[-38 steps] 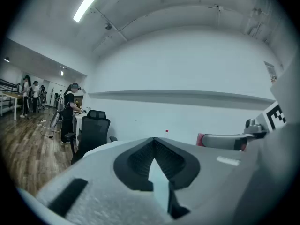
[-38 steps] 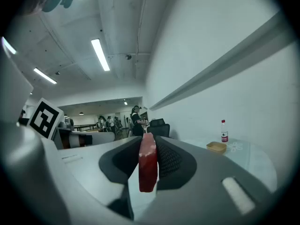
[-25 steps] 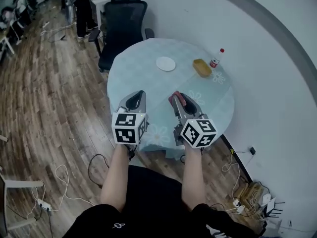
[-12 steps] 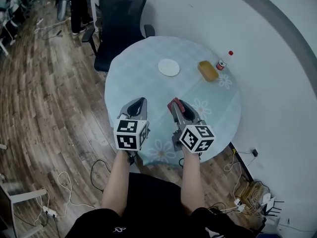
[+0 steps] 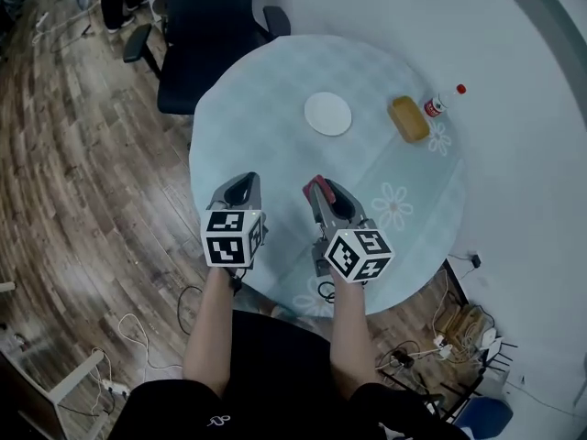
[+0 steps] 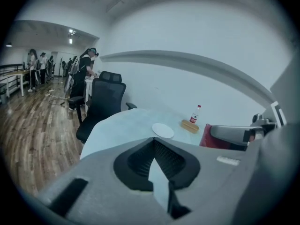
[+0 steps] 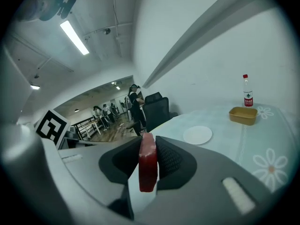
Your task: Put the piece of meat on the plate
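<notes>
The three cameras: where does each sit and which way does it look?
Head view: on the person's head, facing steeply down at the table; forearms, left gripper, right gripper show.
Left gripper view: on that gripper, facing along its shut, empty jaws.
Right gripper view: on that gripper, facing along jaws clamping the meat.
All share the plate.

The piece of meat (image 7: 148,165) is a flat, deep-red slab with a paler, fatty edge along its top. It stands upright on its edge, pinched between the jaws of my right gripper (image 5: 318,189), with its top edge reaching just past the jaw tips. I hold it over the near part of the table (image 5: 266,90). The plate (image 5: 327,115) is small, round and white. It lies flat on the table well ahead of the meat, toward the far side.
</notes>
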